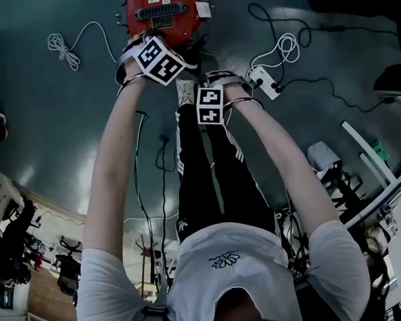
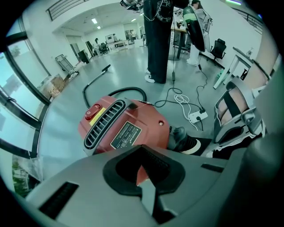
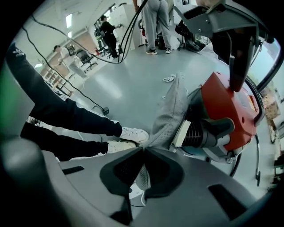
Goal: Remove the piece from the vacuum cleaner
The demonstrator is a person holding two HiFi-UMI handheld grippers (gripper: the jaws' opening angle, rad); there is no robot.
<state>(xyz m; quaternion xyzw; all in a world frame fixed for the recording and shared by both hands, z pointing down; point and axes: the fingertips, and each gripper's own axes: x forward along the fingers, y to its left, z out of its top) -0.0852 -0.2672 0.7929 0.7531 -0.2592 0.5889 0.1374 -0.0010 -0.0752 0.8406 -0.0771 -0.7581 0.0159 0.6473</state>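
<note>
Two claws point steeply down at a red vacuum cleaner (image 1: 165, 8) that sits on the grey-green floor (image 1: 63, 127), just ahead of the person's white shoes (image 3: 133, 134). The left claw (image 2: 142, 150) is at the near edge of the machine. Its jaws are drawn together to a slit, with a sliver of the red body caught between them. Beyond it, the vent grille (image 2: 104, 124), the red switch (image 2: 92, 111) and the label plate (image 2: 125, 135) show on the casing.

The right claw (image 3: 143, 150) is clamped on the grey mesh piece (image 3: 171, 111) — a limp strip of cloth that runs from between the jaws up to the side of the vacuum cleaner. There it lies against the black ribbed part (image 3: 206, 133). Whether its far end is free of the machine cannot be told.

A white power strip (image 1: 263, 81) with its cables lies on the floor near the right arm, and a coiled white cord (image 1: 63, 49) lies well apart to the left.
</note>
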